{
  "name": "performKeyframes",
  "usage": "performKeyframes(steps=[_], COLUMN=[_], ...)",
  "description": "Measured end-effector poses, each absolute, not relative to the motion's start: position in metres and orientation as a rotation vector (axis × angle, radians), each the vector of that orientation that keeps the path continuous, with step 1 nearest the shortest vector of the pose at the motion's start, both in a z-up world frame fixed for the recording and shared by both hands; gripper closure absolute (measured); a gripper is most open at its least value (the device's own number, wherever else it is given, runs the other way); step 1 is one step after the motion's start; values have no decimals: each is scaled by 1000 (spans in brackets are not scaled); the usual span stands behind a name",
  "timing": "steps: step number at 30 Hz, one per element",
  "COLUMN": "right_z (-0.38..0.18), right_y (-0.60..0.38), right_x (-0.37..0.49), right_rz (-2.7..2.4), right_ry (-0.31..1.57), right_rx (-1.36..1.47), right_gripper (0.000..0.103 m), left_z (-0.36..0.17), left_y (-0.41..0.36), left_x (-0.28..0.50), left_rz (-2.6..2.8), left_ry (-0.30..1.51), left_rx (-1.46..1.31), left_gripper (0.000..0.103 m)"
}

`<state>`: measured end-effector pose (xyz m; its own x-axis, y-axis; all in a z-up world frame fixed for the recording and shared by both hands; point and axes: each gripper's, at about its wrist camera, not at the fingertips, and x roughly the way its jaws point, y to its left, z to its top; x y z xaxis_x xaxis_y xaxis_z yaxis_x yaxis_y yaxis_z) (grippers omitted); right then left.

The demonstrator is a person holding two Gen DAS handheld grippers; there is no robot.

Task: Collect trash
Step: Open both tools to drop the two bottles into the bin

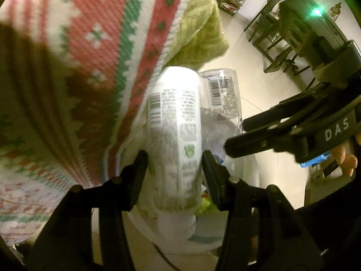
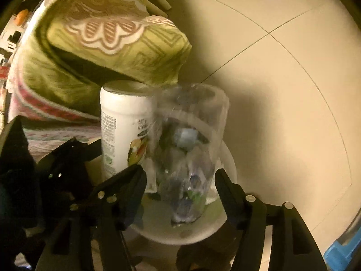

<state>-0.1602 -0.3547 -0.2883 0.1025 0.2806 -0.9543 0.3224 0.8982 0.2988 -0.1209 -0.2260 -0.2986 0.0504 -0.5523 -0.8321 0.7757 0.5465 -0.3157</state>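
White, smooth and cylindrical, the opaque bottle [image 1: 174, 140] sits clamped in the left gripper [image 1: 174, 158]; just right, a crinkled clear plastic bottle [image 2: 191, 149] fills the right gripper [image 2: 180, 176], both above a round white bin [image 2: 227, 158].

Cream tile floor [image 2: 282, 72] w/ thin grout lines, warm dim light. Dark chairs [image 1: 270, 33] at 1 o'clock, left view. Green patterned blanket [image 2: 112, 45] at 11 o'clock, right view.
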Motion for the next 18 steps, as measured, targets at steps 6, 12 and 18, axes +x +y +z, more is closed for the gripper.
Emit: performKeyframes(steps=[6, 12, 18], right_z=[-263, -240, -232], right_y=[-355, -367, -378], right_x=[-171, -176, -178], right_rz=[-39, -77, -89], right_ry=[1489, 1475, 1457], right_rx=[495, 478, 487], right_gripper=[38, 38, 38], left_z=[-289, -304, -301], left_y=[-212, -201, -223], left_x=[-118, -128, -139], left_rz=[-1035, -1027, -1036], left_ry=[1164, 1251, 1234], left_rx=[254, 354, 423], left_gripper=[53, 82, 82])
